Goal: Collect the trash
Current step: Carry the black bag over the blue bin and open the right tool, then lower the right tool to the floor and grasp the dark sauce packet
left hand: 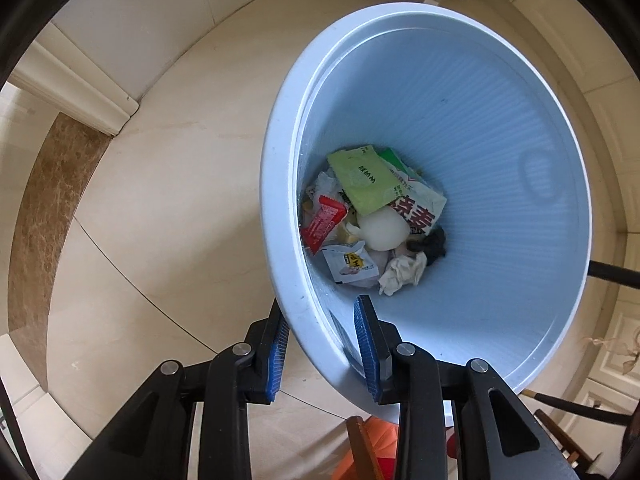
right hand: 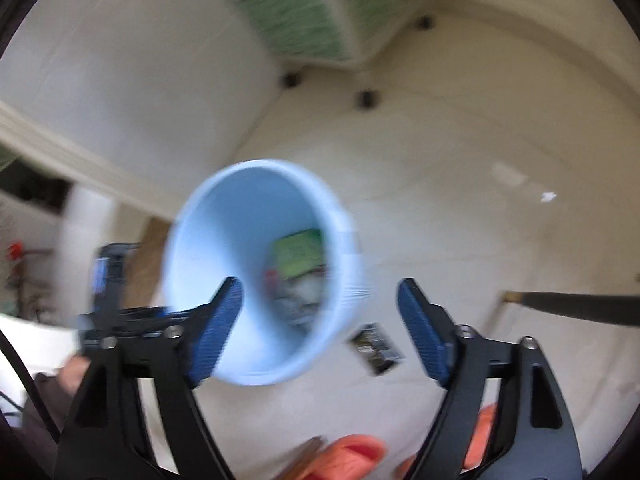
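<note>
A light blue bin (left hand: pixel 480 120) stands on the cream floor, and my left gripper (left hand: pixel 320 312) is shut on its near rim, one blue pad outside the wall and one inside. At the bottom of the bin lie several wrappers, crumpled tissue and a white round thing (left hand: pixel 382 232). The right wrist view is blurred. There my right gripper (right hand: pixel 320 286) hangs open and empty above the floor, with the bin (right hand: pixel 224 216) in front of its left finger. A dark wrapper (right hand: pixel 376 348) lies on the floor just right of the bin, between and below the open fingers.
A white cabinet on black castors (right hand: pixel 296 20) stands against the far wall. A dark rod (right hand: pixel 580 308) reaches in from the right. Orange slippers (right hand: pixel 348 456) are at the lower edge, a wooden chair (left hand: pixel 560 432) at lower right. A brown stone strip (left hand: pixel 52 220) crosses the floor at left.
</note>
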`<action>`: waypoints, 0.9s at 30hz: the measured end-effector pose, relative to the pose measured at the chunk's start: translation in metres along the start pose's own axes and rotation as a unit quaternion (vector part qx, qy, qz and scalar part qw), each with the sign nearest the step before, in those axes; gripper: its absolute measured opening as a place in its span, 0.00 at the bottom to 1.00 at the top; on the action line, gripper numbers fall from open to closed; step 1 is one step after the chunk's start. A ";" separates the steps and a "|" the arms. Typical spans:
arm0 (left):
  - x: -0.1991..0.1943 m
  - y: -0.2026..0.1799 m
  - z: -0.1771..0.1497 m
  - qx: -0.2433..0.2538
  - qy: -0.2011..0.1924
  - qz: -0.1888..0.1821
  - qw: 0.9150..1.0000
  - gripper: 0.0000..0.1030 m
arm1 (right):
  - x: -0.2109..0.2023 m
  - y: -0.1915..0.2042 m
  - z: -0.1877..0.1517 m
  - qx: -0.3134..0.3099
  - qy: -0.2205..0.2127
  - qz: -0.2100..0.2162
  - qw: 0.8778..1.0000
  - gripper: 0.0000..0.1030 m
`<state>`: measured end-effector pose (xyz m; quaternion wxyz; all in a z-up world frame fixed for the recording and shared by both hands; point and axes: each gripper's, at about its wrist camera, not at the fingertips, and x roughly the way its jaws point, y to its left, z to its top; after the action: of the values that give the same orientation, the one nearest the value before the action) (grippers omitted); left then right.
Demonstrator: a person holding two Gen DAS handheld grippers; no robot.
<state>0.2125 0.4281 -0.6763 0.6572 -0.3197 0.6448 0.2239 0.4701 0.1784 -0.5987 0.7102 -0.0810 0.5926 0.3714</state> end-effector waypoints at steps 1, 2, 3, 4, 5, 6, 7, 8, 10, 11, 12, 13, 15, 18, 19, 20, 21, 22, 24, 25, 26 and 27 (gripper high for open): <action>-0.001 0.000 0.000 0.001 0.000 0.001 1.000 0.28 | 0.007 -0.012 -0.008 0.006 0.014 -0.007 1.000 0.82; 0.001 -0.001 0.000 0.002 -0.001 0.002 1.000 0.28 | 0.014 -0.020 -0.016 0.011 0.026 -0.016 0.999 0.81; 0.002 -0.002 -0.001 0.004 -0.002 0.005 1.000 0.28 | 0.019 -0.025 -0.021 0.012 0.033 -0.021 0.999 0.81; -0.006 0.003 -0.002 0.007 -0.004 0.006 1.000 0.28 | 0.029 -0.030 -0.029 0.006 0.048 -0.026 0.998 0.81; -0.006 0.002 -0.003 0.008 -0.006 0.008 1.000 0.29 | 0.042 -0.034 -0.038 -0.002 0.066 -0.035 0.997 0.81; -0.007 0.001 -0.005 0.008 -0.007 0.010 1.000 0.29 | 0.049 -0.037 -0.044 -0.008 0.074 -0.041 0.996 0.81; -0.006 0.000 -0.006 0.008 -0.008 0.011 1.000 0.29 | 0.065 -0.040 -0.055 -0.020 0.092 -0.045 0.995 0.81; -0.005 -0.002 -0.007 0.008 -0.008 0.013 1.000 0.29 | 0.075 -0.042 -0.060 -0.028 0.105 -0.046 0.993 0.81; -0.002 -0.006 -0.008 0.012 -0.009 0.021 1.000 0.29 | 0.108 -0.043 -0.081 -0.053 0.138 -0.053 0.988 0.81; -0.001 -0.007 -0.008 0.014 -0.011 0.025 1.000 0.29 | 0.118 -0.044 -0.088 -0.060 0.148 -0.052 0.986 0.81; -0.002 -0.007 -0.006 0.017 -0.010 0.029 0.999 0.29 | 0.131 -0.044 -0.096 -0.069 0.159 -0.054 0.983 0.81; 0.003 -0.009 -0.007 0.017 -0.010 0.030 0.999 0.29 | 0.146 -0.044 -0.106 -0.082 0.169 -0.055 0.981 0.81; 0.014 -0.010 -0.007 0.015 -0.002 0.020 1.000 0.29 | 0.174 -0.044 -0.123 -0.104 0.191 -0.058 0.974 0.81; 0.022 -0.012 -0.007 0.018 -0.002 0.025 1.000 0.29 | 0.210 -0.039 -0.146 -0.147 0.219 -0.066 0.962 0.77; 0.024 -0.013 -0.006 0.018 -0.002 0.027 0.999 0.29 | 0.222 -0.036 -0.154 -0.163 0.226 -0.069 0.958 0.73; 0.026 -0.014 -0.006 0.019 -0.003 0.029 0.999 0.29 | 0.229 -0.033 -0.161 -0.178 0.230 -0.069 0.954 0.73; 0.027 -0.014 -0.006 0.021 -0.005 0.030 0.999 0.29 | 0.237 -0.028 -0.167 -0.194 0.230 -0.070 0.951 0.73; 0.029 -0.014 -0.007 0.024 -0.006 0.031 0.999 0.29 | 0.243 -0.027 -0.170 -0.202 0.232 -0.067 0.949 0.73; 0.031 -0.013 -0.006 0.024 -0.007 0.028 0.999 0.30 | 0.251 -0.021 -0.176 -0.224 0.225 -0.067 0.946 0.73; 0.030 -0.013 -0.005 0.024 -0.006 0.028 0.999 0.30 | 0.253 -0.018 -0.178 -0.236 0.220 -0.065 0.944 0.73; 0.032 -0.012 -0.005 0.022 -0.006 0.025 0.999 0.30 | 0.254 -0.015 -0.179 -0.241 0.217 -0.063 0.944 0.73; 0.030 -0.010 -0.005 0.021 -0.005 0.024 0.999 0.30 | 0.255 -0.010 -0.180 -0.246 0.212 -0.059 0.944 0.73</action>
<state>0.2187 0.4140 -0.7047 0.6614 -0.2888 0.6537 0.2276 0.3414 0.1811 -0.8834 0.5464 -0.3651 0.6139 0.4373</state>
